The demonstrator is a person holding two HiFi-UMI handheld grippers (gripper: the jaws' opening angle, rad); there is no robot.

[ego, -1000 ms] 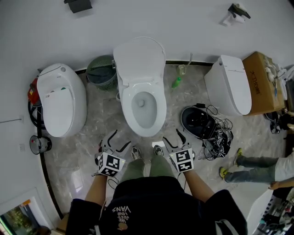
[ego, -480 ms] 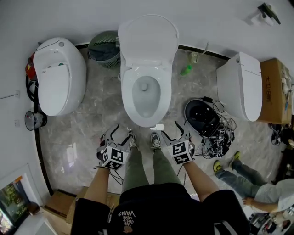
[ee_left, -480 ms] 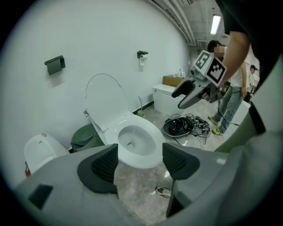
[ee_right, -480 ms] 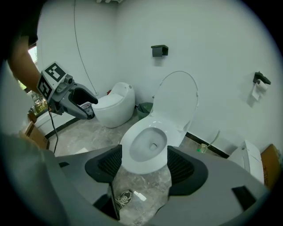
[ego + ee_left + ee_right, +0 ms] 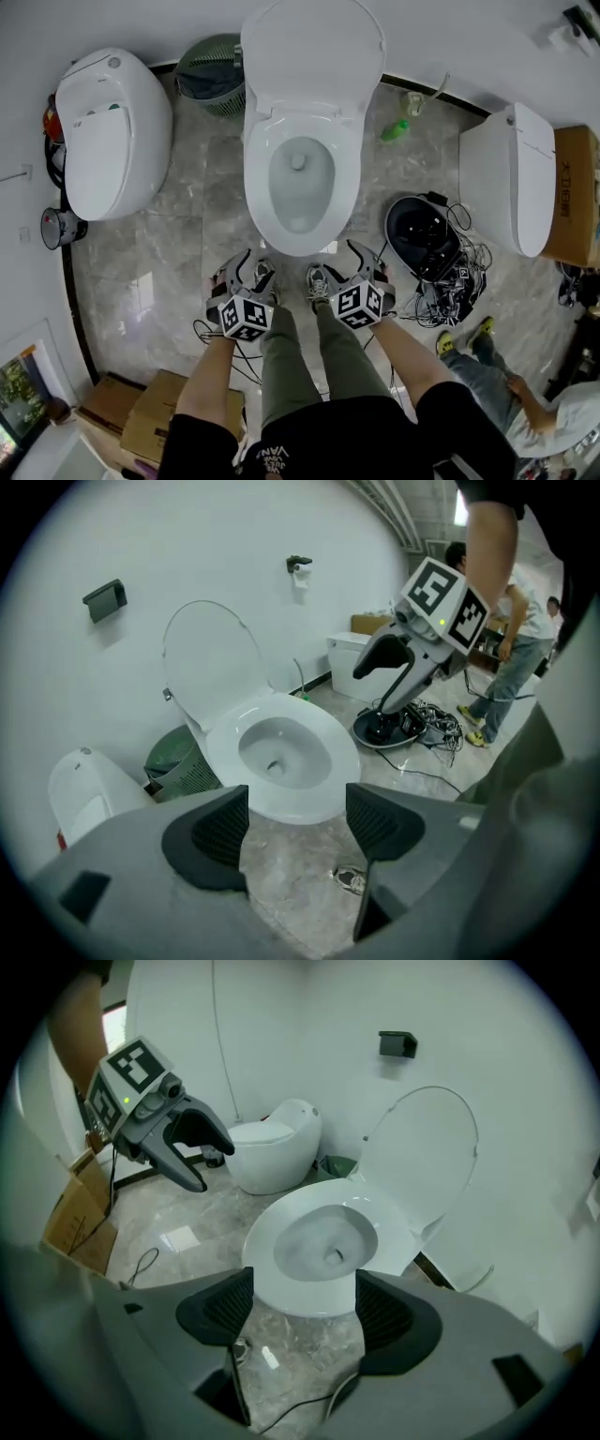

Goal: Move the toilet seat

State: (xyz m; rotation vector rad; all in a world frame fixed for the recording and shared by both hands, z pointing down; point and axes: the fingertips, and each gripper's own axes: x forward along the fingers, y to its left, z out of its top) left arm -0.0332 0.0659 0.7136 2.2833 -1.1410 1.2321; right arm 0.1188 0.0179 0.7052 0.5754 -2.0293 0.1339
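Observation:
A white toilet [image 5: 300, 178] stands against the wall ahead, its lid [image 5: 314, 56] raised upright and a flat ring round the open bowl. Both grippers hover over the floor just short of the bowl's front edge, above the person's shoes. My left gripper [image 5: 246, 267] is open with nothing between its pads. My right gripper [image 5: 354, 261] is opening, its pads also empty. In the left gripper view the bowl [image 5: 277, 752] lies beyond my left gripper [image 5: 295, 822], with the right gripper [image 5: 403, 667] off to the side. The right gripper view shows the bowl [image 5: 323, 1241] past my right gripper [image 5: 300, 1307].
Another white toilet [image 5: 108, 131] sits to the left, a green basket [image 5: 211, 70] beside the wall. To the right are a third toilet [image 5: 520, 178], a black round unit with tangled cables [image 5: 422, 239] and a green bottle [image 5: 394, 129]. A person [image 5: 525, 394] crouches at lower right. Cardboard boxes [image 5: 150, 422] lie behind.
The toilet has come closer in the head view. Both grippers have moved forward to the bowl's front edge and drawn nearer to each other.

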